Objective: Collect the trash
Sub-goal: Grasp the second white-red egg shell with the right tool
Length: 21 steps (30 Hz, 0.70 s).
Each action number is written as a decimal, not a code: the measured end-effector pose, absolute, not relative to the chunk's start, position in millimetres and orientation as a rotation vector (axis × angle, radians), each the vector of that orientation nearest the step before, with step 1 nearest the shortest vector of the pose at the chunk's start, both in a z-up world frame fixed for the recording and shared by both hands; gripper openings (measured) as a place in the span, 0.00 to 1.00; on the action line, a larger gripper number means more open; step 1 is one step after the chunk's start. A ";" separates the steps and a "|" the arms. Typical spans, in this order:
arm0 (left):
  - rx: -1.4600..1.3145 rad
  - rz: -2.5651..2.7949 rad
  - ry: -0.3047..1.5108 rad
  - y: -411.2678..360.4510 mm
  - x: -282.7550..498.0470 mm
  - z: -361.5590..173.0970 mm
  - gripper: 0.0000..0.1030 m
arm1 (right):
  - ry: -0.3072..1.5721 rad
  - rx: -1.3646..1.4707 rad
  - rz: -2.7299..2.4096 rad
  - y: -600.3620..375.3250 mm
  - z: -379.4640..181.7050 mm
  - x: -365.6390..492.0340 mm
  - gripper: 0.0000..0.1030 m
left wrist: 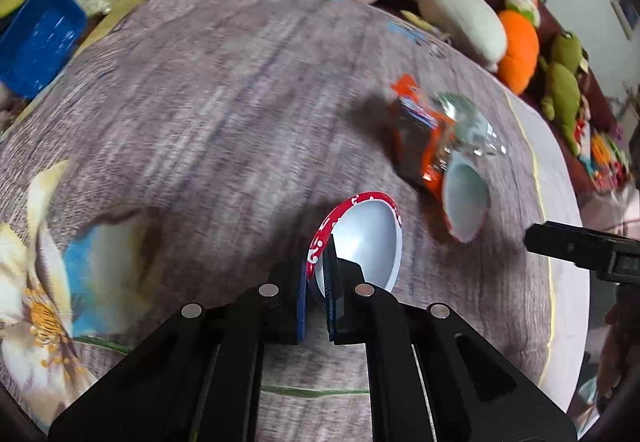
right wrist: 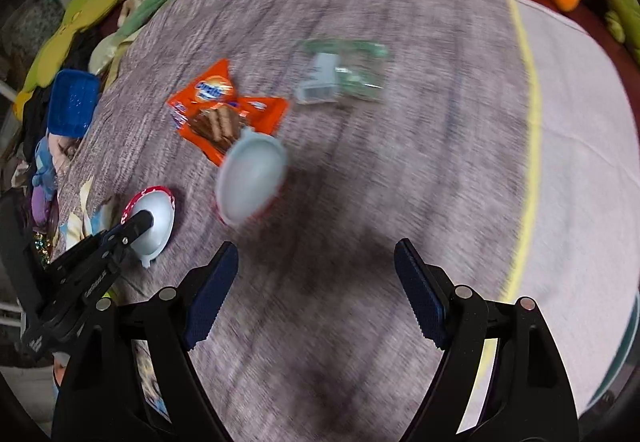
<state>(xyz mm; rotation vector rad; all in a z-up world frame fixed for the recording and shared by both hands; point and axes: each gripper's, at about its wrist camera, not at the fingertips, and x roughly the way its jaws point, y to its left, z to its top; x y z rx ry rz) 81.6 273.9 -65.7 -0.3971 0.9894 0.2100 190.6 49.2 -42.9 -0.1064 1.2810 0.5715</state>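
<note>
My left gripper (left wrist: 318, 282) is shut on the rim of a red-rimmed white paper cup (left wrist: 362, 238), held over the bed cover; the same cup shows in the right wrist view (right wrist: 154, 218). A second white cup (left wrist: 466, 204) lies on its side beside an orange snack wrapper (left wrist: 420, 138) and a clear green-printed wrapper (left wrist: 468, 118). In the right wrist view my right gripper (right wrist: 316, 290) is open and empty, short of the second cup (right wrist: 252, 178), the orange wrapper (right wrist: 224, 110) and the clear wrapper (right wrist: 344, 76).
A blue plastic basket (left wrist: 38, 38) sits at the bed's far left edge, also in the right wrist view (right wrist: 72, 102). Plush toys (left wrist: 464, 14) line the far side. The right gripper's finger (left wrist: 580, 246) enters from the right. A pale sheet (right wrist: 580, 146) lies at right.
</note>
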 end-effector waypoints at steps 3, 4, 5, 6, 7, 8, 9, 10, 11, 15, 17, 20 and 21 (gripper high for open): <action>-0.416 0.225 0.990 283.8 80.1 -67.0 0.08 | 1.281 -0.119 0.610 75.1 -47.9 195.6 0.74; -0.418 0.228 0.991 284.6 79.5 -66.3 0.08 | 1.284 -0.123 0.619 81.3 -49.6 197.1 0.74; -0.421 0.230 0.992 285.9 79.6 -66.0 0.08 | 1.285 -0.123 0.627 86.8 -51.4 198.4 0.74; -0.427 0.232 0.992 287.6 79.1 -66.0 0.08 | 1.286 -0.122 0.633 91.8 -53.3 199.8 0.74; -0.430 0.233 0.992 288.1 79.1 -65.9 0.08 | 1.283 -0.124 0.638 97.3 -55.6 201.5 0.74; -0.432 0.234 0.993 288.5 78.7 -65.8 0.08 | 1.280 -0.127 0.638 101.3 -58.0 203.3 0.74; -0.432 0.235 0.994 289.7 78.6 -66.4 0.08 | 1.278 -0.128 0.639 104.7 -60.6 205.4 0.72; -0.432 0.235 0.995 289.7 78.9 -66.9 0.08 | 1.278 -0.128 0.640 106.8 -62.5 207.0 0.69; -0.432 0.235 0.997 289.4 79.7 -67.5 0.08 | 1.281 -0.128 0.643 108.7 -64.8 208.5 0.67; -0.434 0.234 1.004 286.5 82.2 -70.5 0.08 | 1.291 -0.145 0.647 114.2 -73.9 211.7 0.62; -0.433 0.233 1.006 284.5 82.5 -70.8 0.08 | 1.287 -0.158 0.639 115.4 -76.4 212.3 0.51; -0.428 0.227 1.008 278.6 84.4 -70.5 0.08 | 1.267 -0.162 0.638 110.2 -74.3 210.9 0.50; -0.423 0.222 1.010 275.0 85.4 -69.7 0.08 | 1.261 -0.164 0.635 106.0 -72.9 210.1 0.50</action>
